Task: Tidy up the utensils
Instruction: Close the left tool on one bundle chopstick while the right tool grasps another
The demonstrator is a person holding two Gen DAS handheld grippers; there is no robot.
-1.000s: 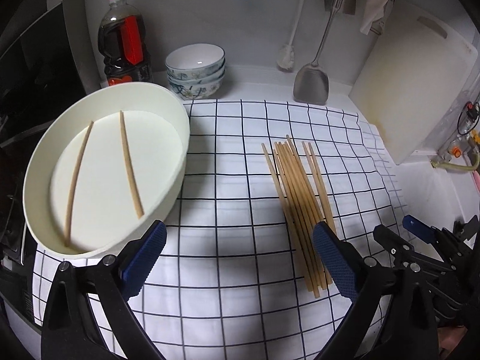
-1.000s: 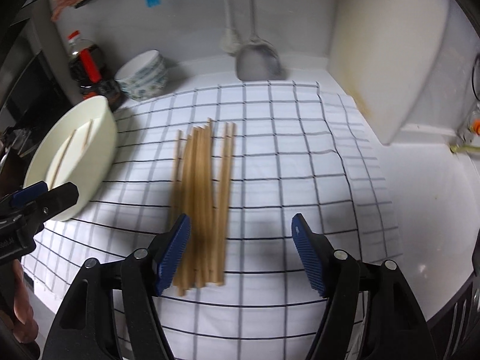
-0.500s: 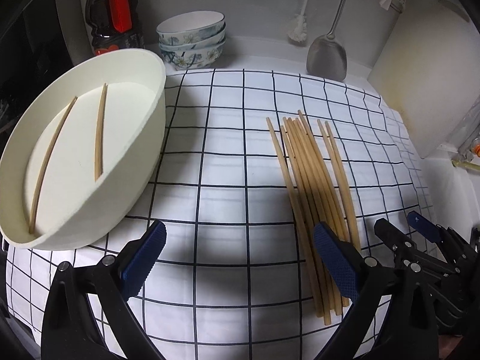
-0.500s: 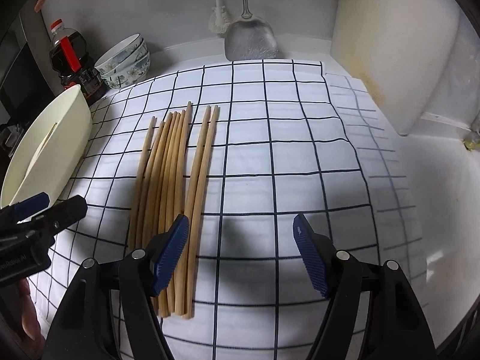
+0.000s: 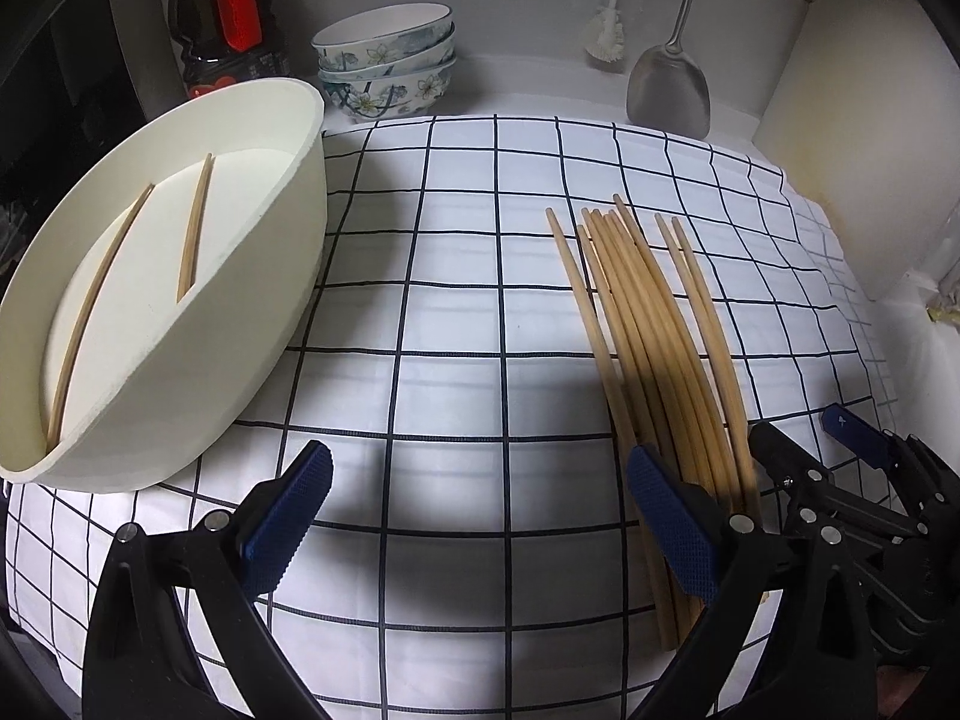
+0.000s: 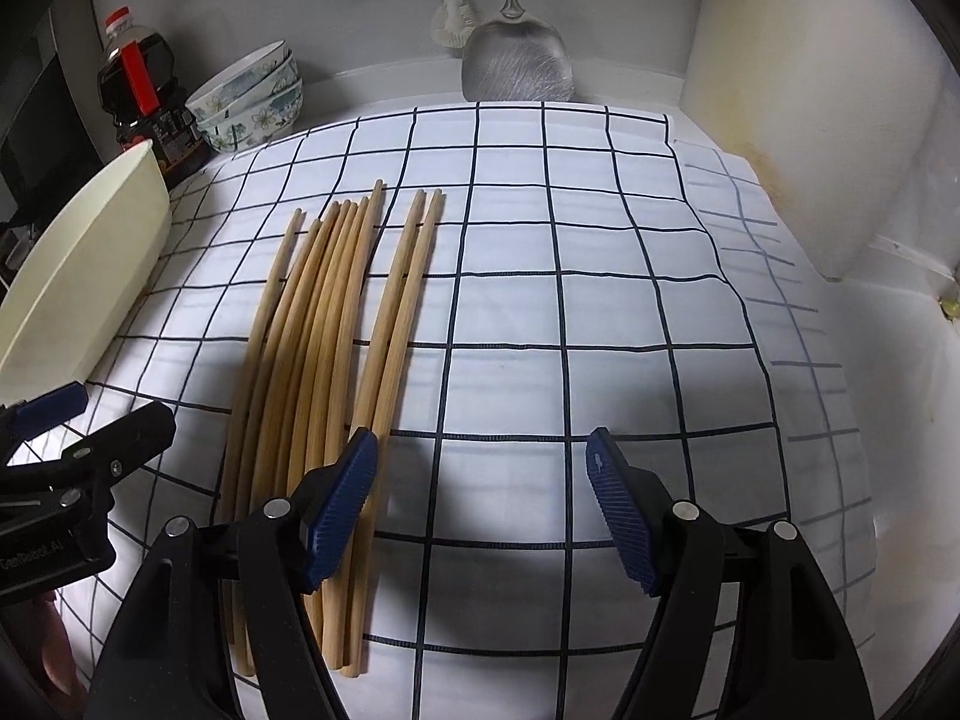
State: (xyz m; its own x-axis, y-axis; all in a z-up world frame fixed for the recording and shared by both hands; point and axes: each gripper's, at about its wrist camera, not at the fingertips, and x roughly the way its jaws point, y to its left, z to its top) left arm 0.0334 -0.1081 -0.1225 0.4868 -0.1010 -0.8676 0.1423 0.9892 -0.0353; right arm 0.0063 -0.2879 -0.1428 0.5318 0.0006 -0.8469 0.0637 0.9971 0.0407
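On the counter (image 6: 798, 360), the cream tub (image 5: 264, 324) at the cloth's left edge holds two chopsticks, and the loose chopsticks (image 6: 336, 324) lie bunched mid-cloth. Both claws stand wide and empty: the right claw (image 6: 483, 510) with its left pad over the bundle's near ends, the left claw (image 5: 480, 522) beside it. Likely best: shift over the rightmost pair, split from the rest, and close low across both sticks together.

Both grippers were black plastic. The left gripper (image 5: 477, 531) and right gripper (image 6: 483, 513) had blue, finely ribbed pads (image 6: 342, 504), silver round screws, and faint white lettering on the left's body.
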